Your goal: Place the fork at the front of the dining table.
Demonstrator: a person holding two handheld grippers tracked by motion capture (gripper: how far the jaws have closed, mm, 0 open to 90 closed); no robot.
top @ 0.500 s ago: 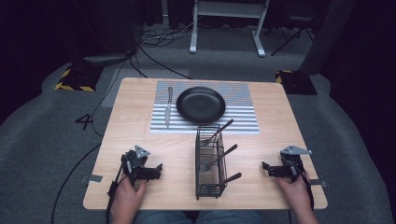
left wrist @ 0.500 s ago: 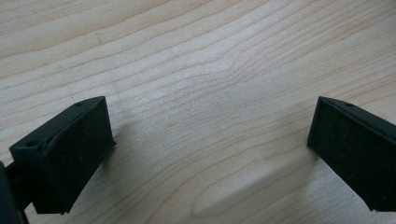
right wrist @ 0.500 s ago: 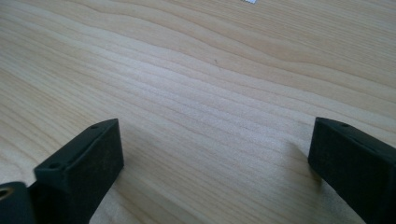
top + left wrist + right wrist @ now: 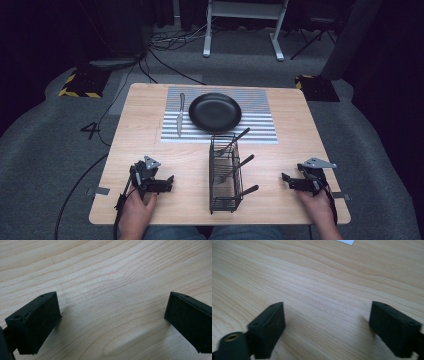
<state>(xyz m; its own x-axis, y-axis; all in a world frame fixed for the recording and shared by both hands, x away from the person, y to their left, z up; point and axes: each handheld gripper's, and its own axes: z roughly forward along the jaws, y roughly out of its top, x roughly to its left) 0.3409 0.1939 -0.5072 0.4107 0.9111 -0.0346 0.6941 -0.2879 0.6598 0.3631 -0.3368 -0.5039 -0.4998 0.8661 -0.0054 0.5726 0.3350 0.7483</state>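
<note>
The left gripper (image 4: 167,183) rested low on the wooden table (image 4: 145,130) near its front left corner, jaws spread wide over bare wood, and the right gripper (image 4: 286,179) sat likewise near the front right, jaws apart and empty. Between them, nearest both, stood the black wire basket (image 4: 223,172) holding utensils (image 4: 239,166). Beyond it on the striped mat (image 4: 260,122) lay a black pan (image 4: 215,112) and a knife (image 4: 180,114) beside it.
</note>
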